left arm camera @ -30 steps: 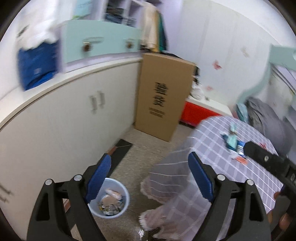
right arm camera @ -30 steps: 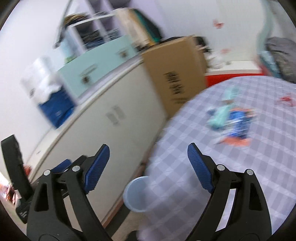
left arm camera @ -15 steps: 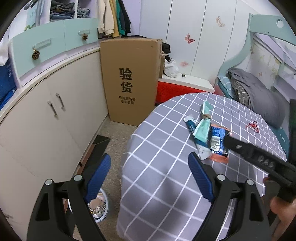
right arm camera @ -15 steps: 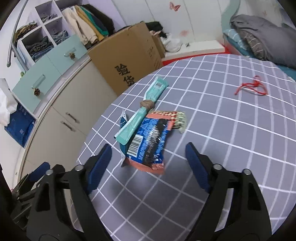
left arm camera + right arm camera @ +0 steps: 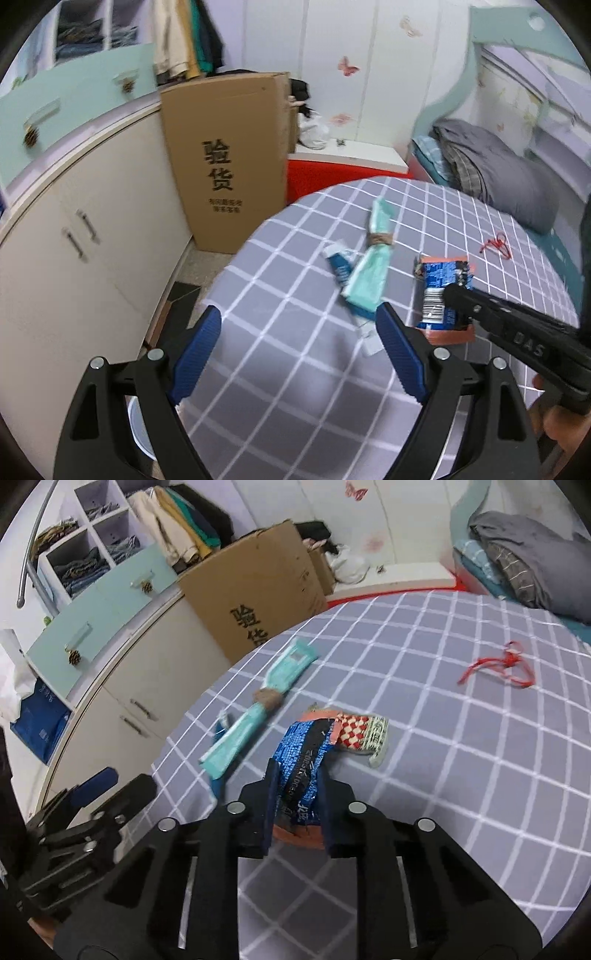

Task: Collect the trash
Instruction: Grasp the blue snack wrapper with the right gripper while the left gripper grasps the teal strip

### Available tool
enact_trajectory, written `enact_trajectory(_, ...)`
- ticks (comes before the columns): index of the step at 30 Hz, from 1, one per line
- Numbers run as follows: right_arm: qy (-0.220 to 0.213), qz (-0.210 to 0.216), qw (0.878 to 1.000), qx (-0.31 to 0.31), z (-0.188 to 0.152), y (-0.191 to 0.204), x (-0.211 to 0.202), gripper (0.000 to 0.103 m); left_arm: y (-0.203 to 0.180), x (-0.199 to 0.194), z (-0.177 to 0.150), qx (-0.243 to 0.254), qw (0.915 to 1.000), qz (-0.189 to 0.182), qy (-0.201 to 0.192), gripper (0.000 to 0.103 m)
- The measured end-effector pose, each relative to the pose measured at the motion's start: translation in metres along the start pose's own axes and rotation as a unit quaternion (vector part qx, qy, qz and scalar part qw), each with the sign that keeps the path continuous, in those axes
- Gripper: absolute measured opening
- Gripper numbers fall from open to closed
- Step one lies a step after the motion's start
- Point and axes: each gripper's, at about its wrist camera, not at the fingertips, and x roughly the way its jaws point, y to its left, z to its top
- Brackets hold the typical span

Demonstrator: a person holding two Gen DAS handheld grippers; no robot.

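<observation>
Trash lies on a round table with a grey checked cloth [image 5: 461, 768]. My right gripper [image 5: 295, 794] is shut on a blue snack wrapper [image 5: 301, 753], which still rests on the cloth with an orange wrapper [image 5: 299, 836] under it. A red-and-white wrapper [image 5: 360, 734] lies beside it. A teal wrapper [image 5: 258, 709] tied in the middle lies to the left; it also shows in the left wrist view [image 5: 371, 273]. My left gripper [image 5: 299, 354] is open and empty above the table's near-left edge. The blue wrapper [image 5: 437, 291] shows there, with the right gripper's finger [image 5: 480, 314] on it.
A red string [image 5: 498, 666] lies at the far right of the table. A pale blue bin [image 5: 138, 428] stands on the floor below the left gripper. A tall cardboard box [image 5: 229, 158], white cabinets [image 5: 74, 240] and a bed with grey bedding [image 5: 495, 173] surround the table.
My right gripper moved forward over the wrappers and shut on the blue one. My left gripper swung up from the bin and floor toward the table top.
</observation>
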Motion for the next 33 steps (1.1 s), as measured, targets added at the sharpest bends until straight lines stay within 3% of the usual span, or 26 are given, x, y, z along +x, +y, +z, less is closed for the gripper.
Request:
enact_trajectory(5, -0.010, 0.007, 0.999, 0.033, 0.002, -0.021, -0.006, 0.020, -0.036, 0.020, 0.010, 0.065, 0.9978, 0.009, 0.004, 0.083)
enact_trajectory(8, -0.010, 0.018, 0.999, 0.050, 0.004, -0.031, -0.007, 0.019, -0.049, 0.028, 0.017, 0.096, 0.9953, 0.008, 0.005, 0.071)
enact_trajectory(12, -0.015, 0.019, 0.998, 0.062, 0.007, -0.040, -0.011, 0.019, -0.065, 0.040, 0.025, 0.135, 0.9907, 0.014, 0.012, 0.069)
enact_trajectory(14, -0.014, 0.020, 0.998, 0.062, 0.007, -0.041, -0.011, 0.019, -0.076, 0.049, 0.027, 0.161, 0.9866, 0.019, 0.020, 0.063)
enact_trajectory(15, -0.013, 0.019, 0.998, 0.061, 0.007, -0.040, -0.010, 0.019, -0.080, 0.054, 0.027, 0.171, 0.9846, 0.023, 0.027, 0.055)
enact_trajectory(16, -0.013, 0.019, 0.998, 0.059, 0.007, -0.041, -0.010, 0.019, -0.083, 0.057, 0.028, 0.175, 0.9837, 0.028, 0.031, 0.040)
enact_trajectory(18, -0.013, 0.018, 0.998, 0.056, 0.007, -0.039, -0.010, 0.019, -0.085, 0.062, 0.028, 0.173, 0.9835, 0.031, 0.041, 0.017)
enact_trajectory(27, -0.015, 0.041, 0.997, 0.065, 0.006, -0.039, -0.014, 0.012, -0.075, 0.020, 0.032, 0.115, 0.9933, -0.010, -0.013, 0.010)
enact_trajectory(33, -0.024, 0.057, 0.997, 0.052, 0.005, -0.025, -0.020, 0.007, -0.070, -0.016, 0.028, 0.101, 0.9936, -0.026, -0.045, 0.008)
